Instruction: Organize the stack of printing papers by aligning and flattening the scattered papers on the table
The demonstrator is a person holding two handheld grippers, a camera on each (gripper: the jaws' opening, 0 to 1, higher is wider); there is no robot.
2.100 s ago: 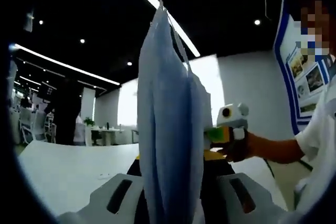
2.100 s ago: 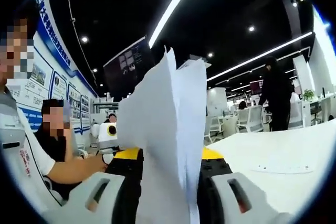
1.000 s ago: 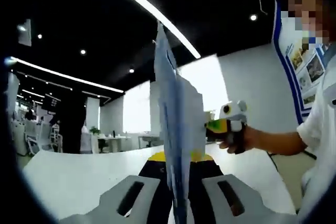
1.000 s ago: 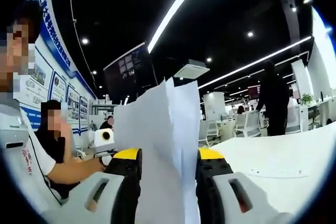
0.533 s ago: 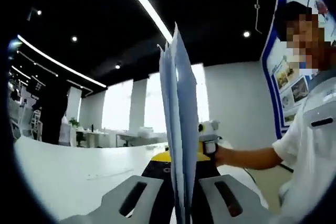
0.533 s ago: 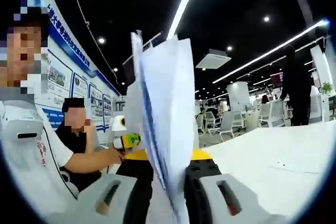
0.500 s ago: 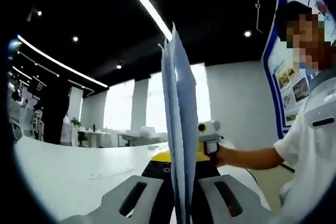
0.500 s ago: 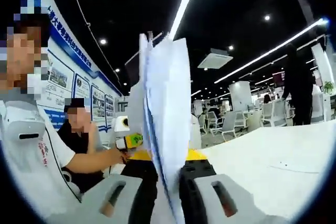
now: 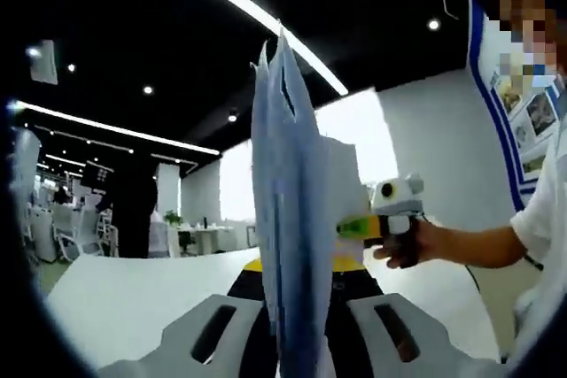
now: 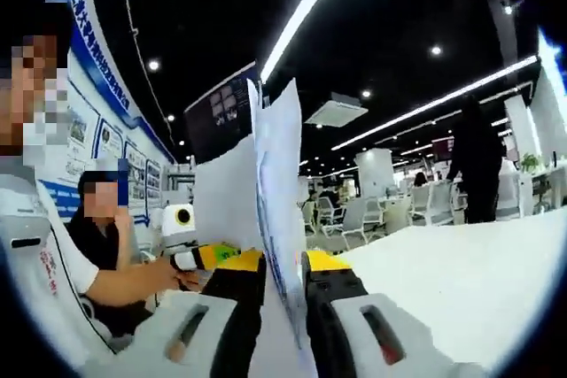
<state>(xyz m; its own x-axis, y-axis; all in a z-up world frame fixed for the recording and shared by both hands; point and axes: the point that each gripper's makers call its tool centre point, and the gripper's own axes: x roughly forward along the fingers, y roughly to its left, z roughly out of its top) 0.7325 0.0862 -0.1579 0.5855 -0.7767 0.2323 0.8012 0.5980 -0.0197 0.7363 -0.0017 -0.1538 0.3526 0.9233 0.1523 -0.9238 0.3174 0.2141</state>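
Edgewise, papers (image 9: 288,236) between claw (image 9: 297,325) jaws, lower edge hidden.

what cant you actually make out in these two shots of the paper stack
- Bottom edge of the paper stack: cut off between the left tongs at the frame bottom in the left gripper view, so its alignment is unknown.
- Sheet faces: seen edge-on, any print unreadable.
- Whether the stack touches the table: hidden by the right tongs in the right gripper view.
- Wall posters: too small to read.
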